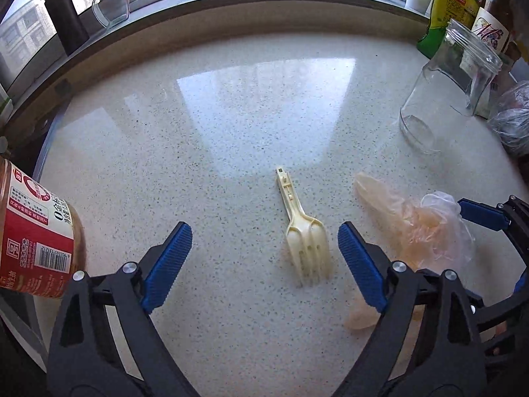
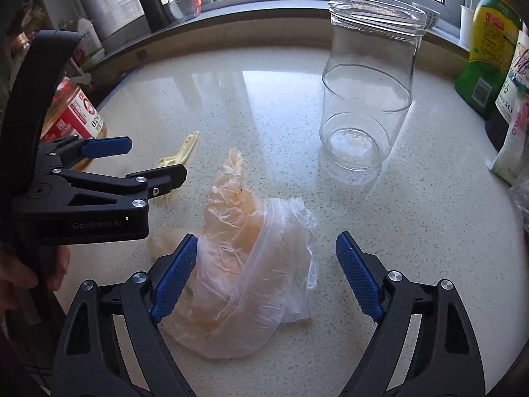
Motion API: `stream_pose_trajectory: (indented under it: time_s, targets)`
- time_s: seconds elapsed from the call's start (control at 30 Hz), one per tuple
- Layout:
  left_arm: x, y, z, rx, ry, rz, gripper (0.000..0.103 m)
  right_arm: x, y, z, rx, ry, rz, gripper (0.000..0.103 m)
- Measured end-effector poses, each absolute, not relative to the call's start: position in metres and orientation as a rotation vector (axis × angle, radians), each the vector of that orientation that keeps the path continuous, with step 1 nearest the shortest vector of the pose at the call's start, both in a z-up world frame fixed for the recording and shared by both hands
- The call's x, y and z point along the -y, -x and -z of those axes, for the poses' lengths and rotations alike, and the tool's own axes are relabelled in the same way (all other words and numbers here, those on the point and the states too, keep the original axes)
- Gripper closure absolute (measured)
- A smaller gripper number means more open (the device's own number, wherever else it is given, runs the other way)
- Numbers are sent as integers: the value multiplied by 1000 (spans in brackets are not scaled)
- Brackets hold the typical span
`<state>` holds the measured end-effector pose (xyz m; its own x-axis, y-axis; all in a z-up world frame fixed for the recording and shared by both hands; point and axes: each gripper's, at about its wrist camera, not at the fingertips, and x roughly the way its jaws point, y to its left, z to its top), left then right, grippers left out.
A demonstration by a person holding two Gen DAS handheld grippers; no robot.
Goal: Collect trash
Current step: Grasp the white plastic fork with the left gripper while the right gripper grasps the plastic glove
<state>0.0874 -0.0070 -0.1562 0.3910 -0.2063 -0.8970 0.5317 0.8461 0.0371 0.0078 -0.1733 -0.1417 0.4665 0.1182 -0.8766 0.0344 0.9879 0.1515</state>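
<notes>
A cream plastic fork (image 1: 304,231) lies flat on the speckled counter, tines toward me, between the open jaws of my left gripper (image 1: 264,254). A crumpled clear plastic glove (image 2: 251,264) lies on the counter between the open jaws of my right gripper (image 2: 266,274), its left pad touching the plastic. The glove also shows in the left wrist view (image 1: 420,228), right of the fork. The fork (image 2: 178,155) shows partly hidden behind the left gripper (image 2: 132,162) in the right wrist view. The right gripper's blue fingers (image 1: 481,213) show at the left view's right edge.
An empty glass jar (image 2: 367,99) stands upright beyond the glove. A red-labelled bottle (image 1: 33,231) stands at the counter's left edge. A green bottle (image 2: 486,46), packets and a bag crowd the right. A black flask (image 1: 64,16), a small jar and a bowl stand on the window sill.
</notes>
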Motion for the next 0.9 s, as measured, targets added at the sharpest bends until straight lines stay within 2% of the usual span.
stream_pose_trajectory:
  time_s: [0.2,0.33,0.4,0.43,0.5,0.57,0.7,0.9]
  targets:
    - [4,-87,163,-1066,-324,499,28,167,-6,144,-1056,-92,-76,29]
    - [10,-79,161,-1030,-327,526,48,167,-5,145,-1030,-103,-68,31]
    - [15,-74,160,-1019,-341,549,64,169,-4,145,-1022,-116,-79,58]
    - [18,-72,159,-1016,-351,563,80,173,-4,145,-1026,-134,-83,65]
    - [21,-69,158,-1020,-362,577,80,179,-7,146,-1044,-206,-105,86]
    - [20,-67,157,-1030,-354,587,80,187,-7,146,-1053,-284,-106,93]
    - [8,-55,137,-979,-352,577,80,195,-1,130,-1010,-345,-113,96]
    - [-25,-45,95,-901,-316,526,80,177,5,95,-962,-283,-164,96]
